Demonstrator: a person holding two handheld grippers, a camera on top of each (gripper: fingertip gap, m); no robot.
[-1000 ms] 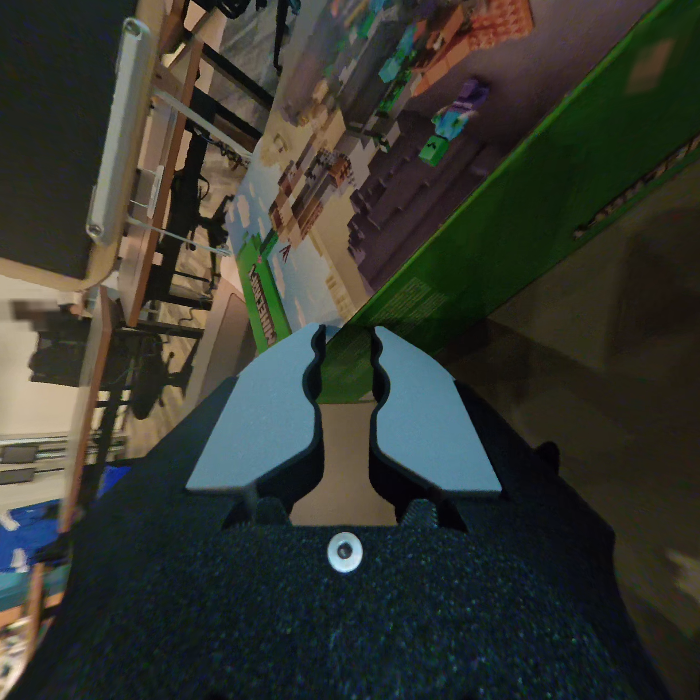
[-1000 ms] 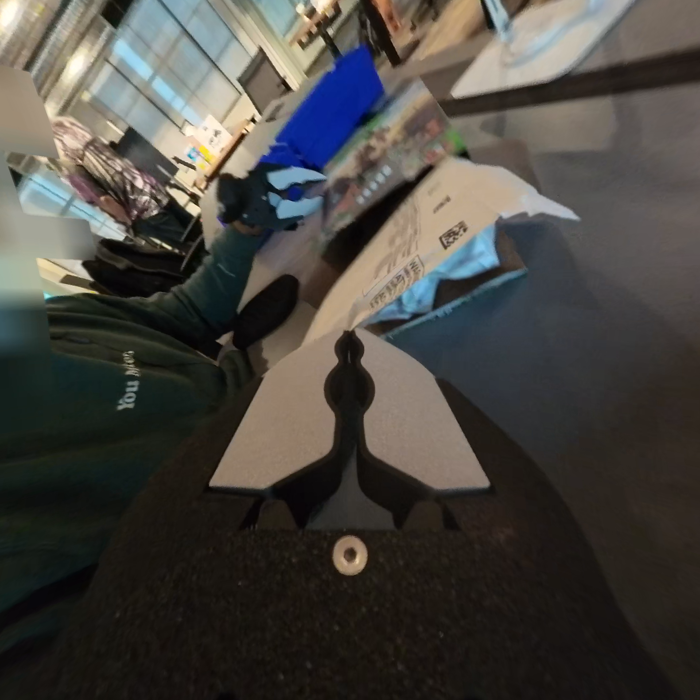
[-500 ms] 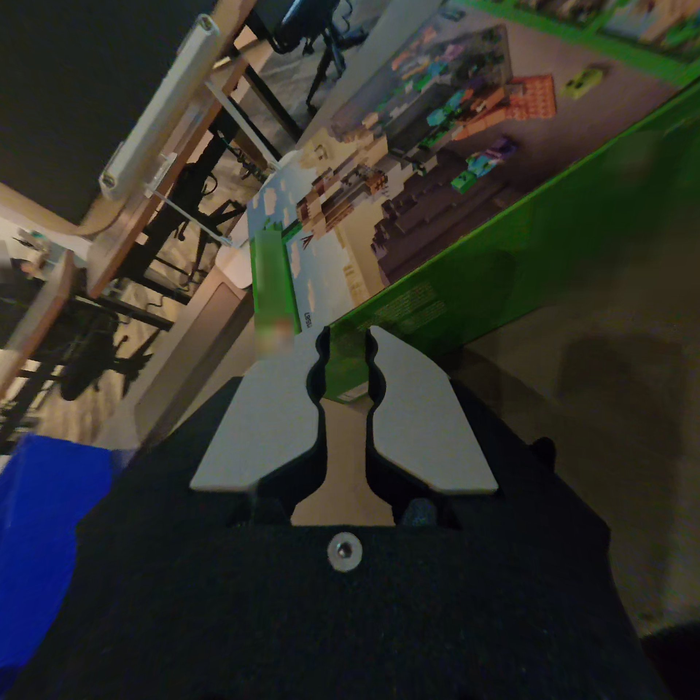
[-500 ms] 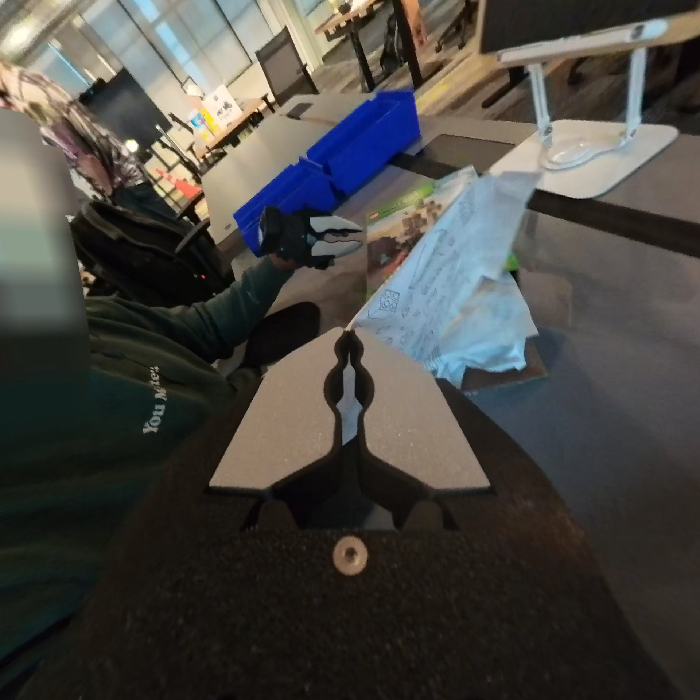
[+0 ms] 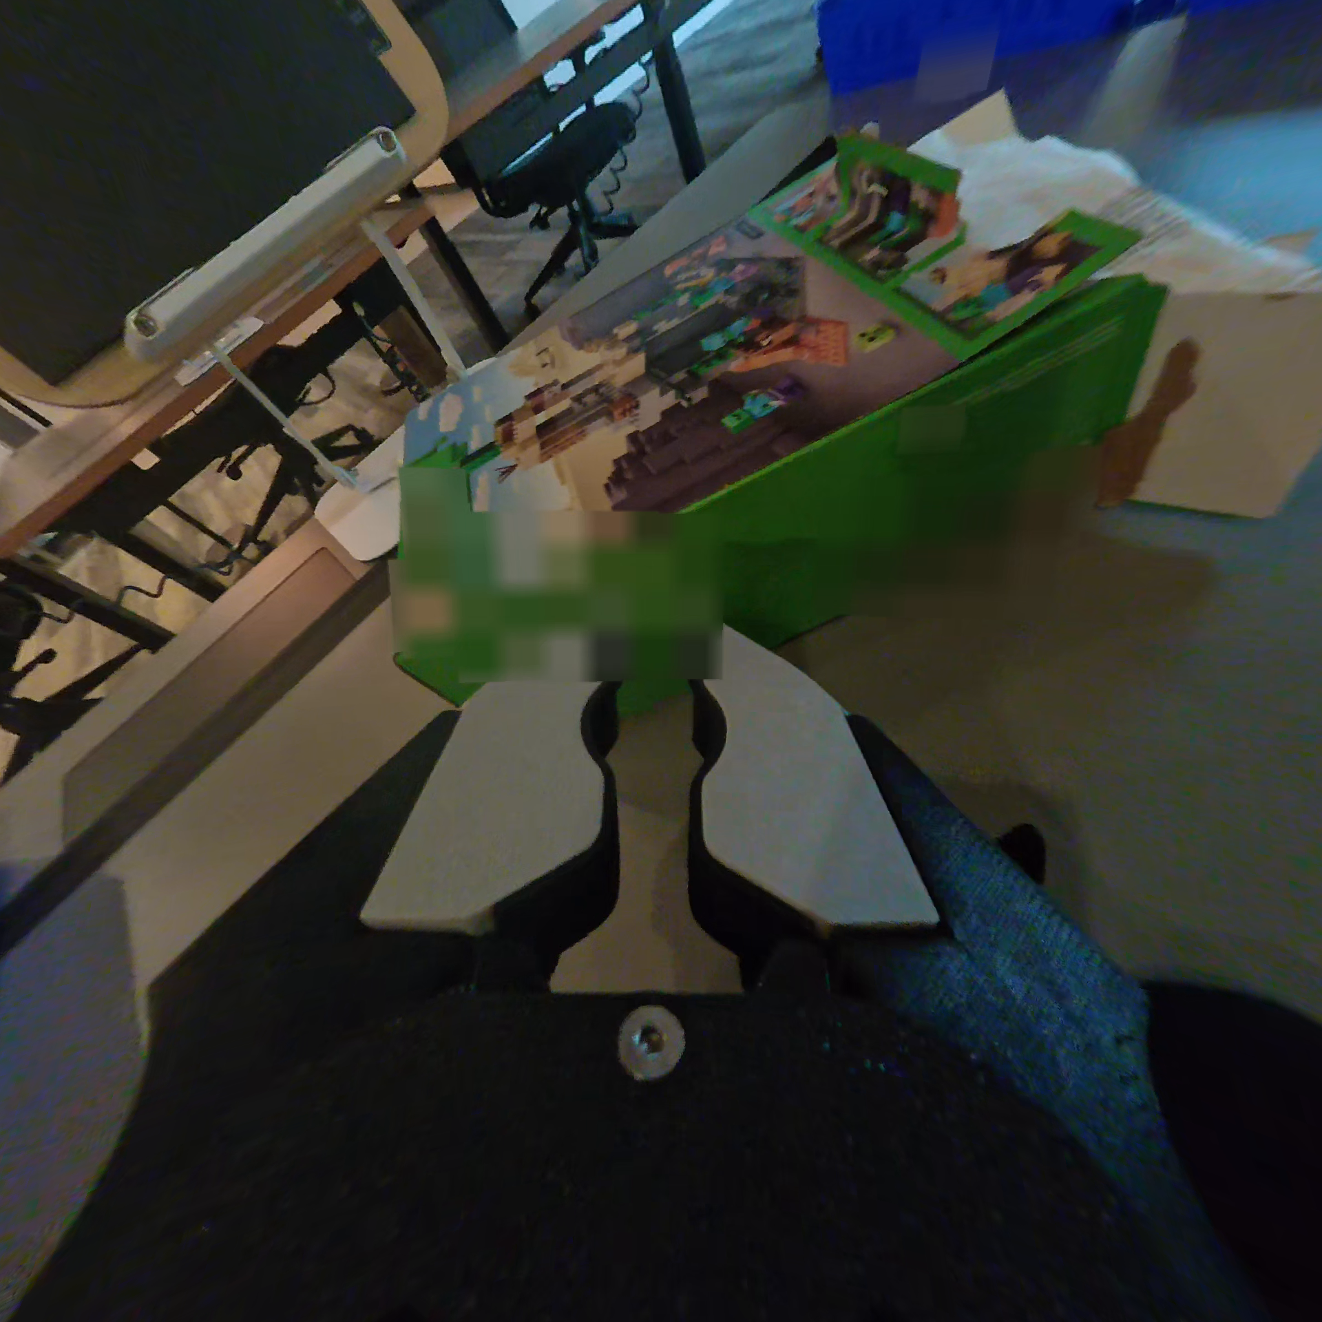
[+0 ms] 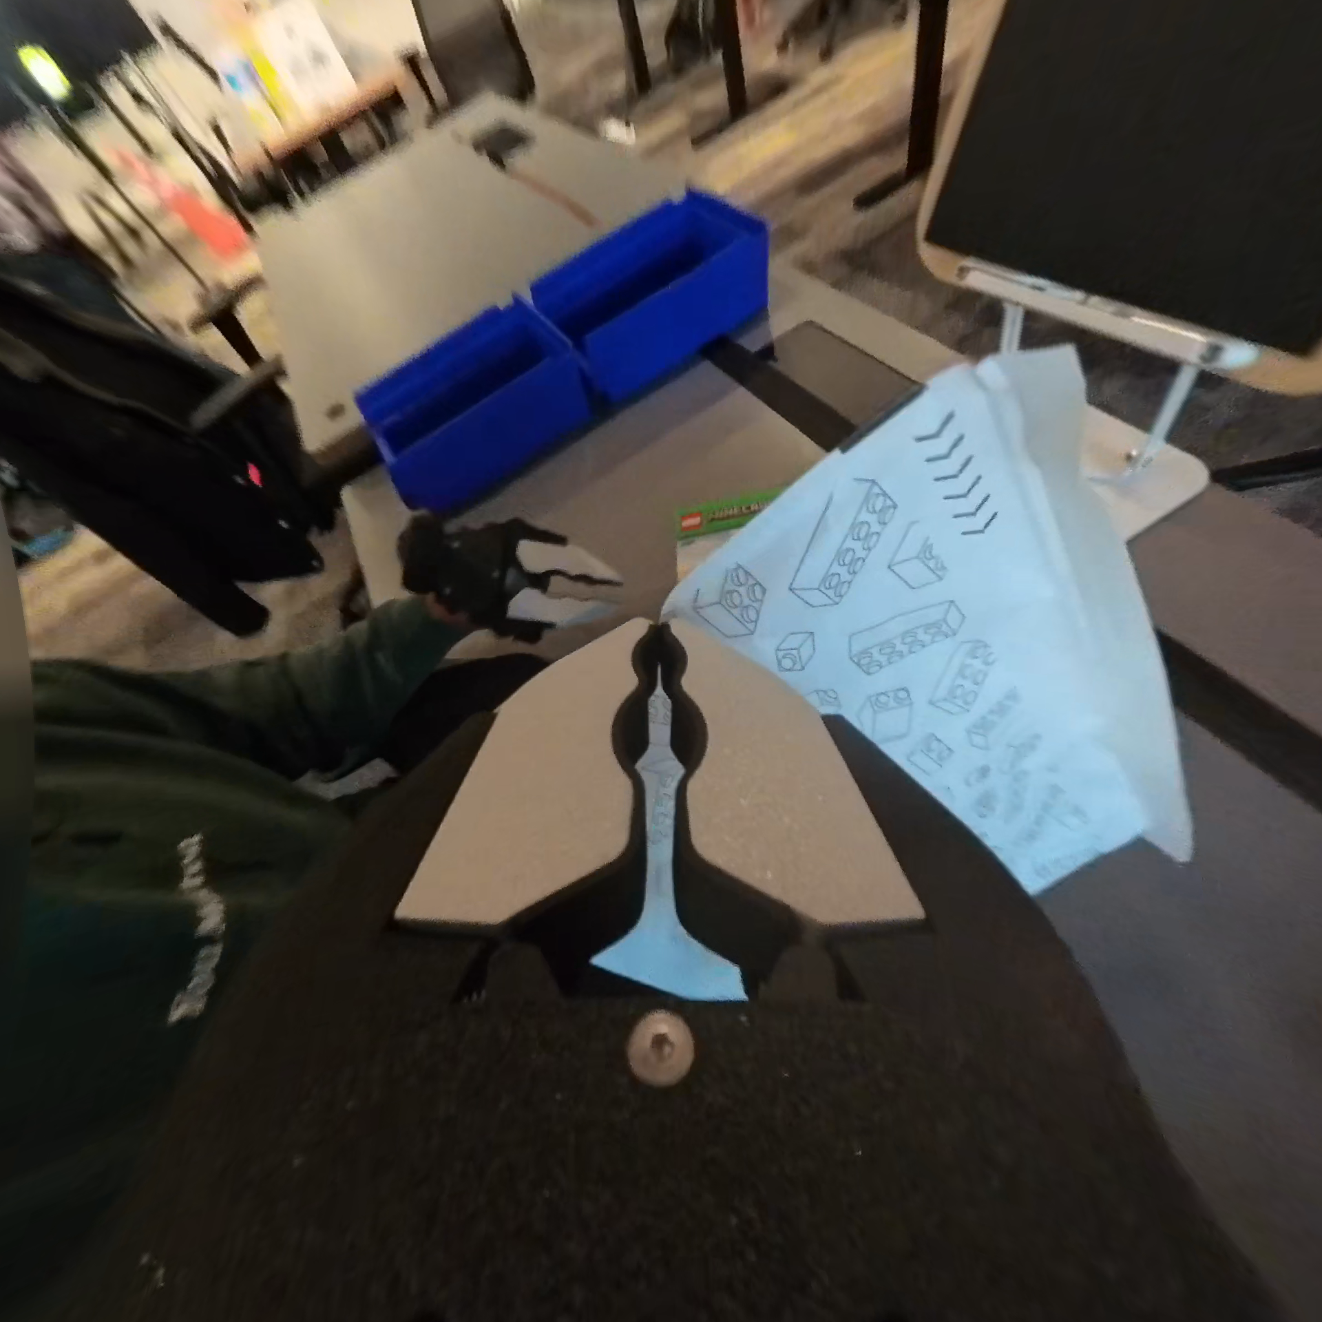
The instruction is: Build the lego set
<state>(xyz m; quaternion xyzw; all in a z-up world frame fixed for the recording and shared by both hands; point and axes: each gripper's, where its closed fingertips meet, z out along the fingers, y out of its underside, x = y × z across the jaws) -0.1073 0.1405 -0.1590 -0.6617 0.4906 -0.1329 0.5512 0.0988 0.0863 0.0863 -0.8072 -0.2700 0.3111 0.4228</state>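
Office desks, black chairs and a grey tabletop [image 5: 1001,715] make up the setting, and both grippers are held above that tabletop.

At the right gripper [image 6: 657,629], the jaws are seen pressed together on the corner of a white paper bag [image 6: 930,644] printed with outlines of bricks; a strip of the bag is visible in the slot between the fingers. The bag is lifted and hangs out to the right of the fingertips, its lower end close to the table.

The left gripper [image 5: 647,697] is held with its jaws parted and nothing between them; only the tabletop is seen through the gap. It is also visible in the right wrist view [image 6: 565,572], at the end of a dark green sleeve [image 6: 300,687], again with the jaws apart.

Just ahead of the left fingertips the green lego box [image 5: 823,458] is laid flat on the table, its picture side up. Part of its near side is covered by a mosaic patch.

Farther out, two blue bins [image 6: 572,358] are set side by side at the table's far edge, and a dark monitor on a white stand [image 6: 1159,400] is placed to the right of them.
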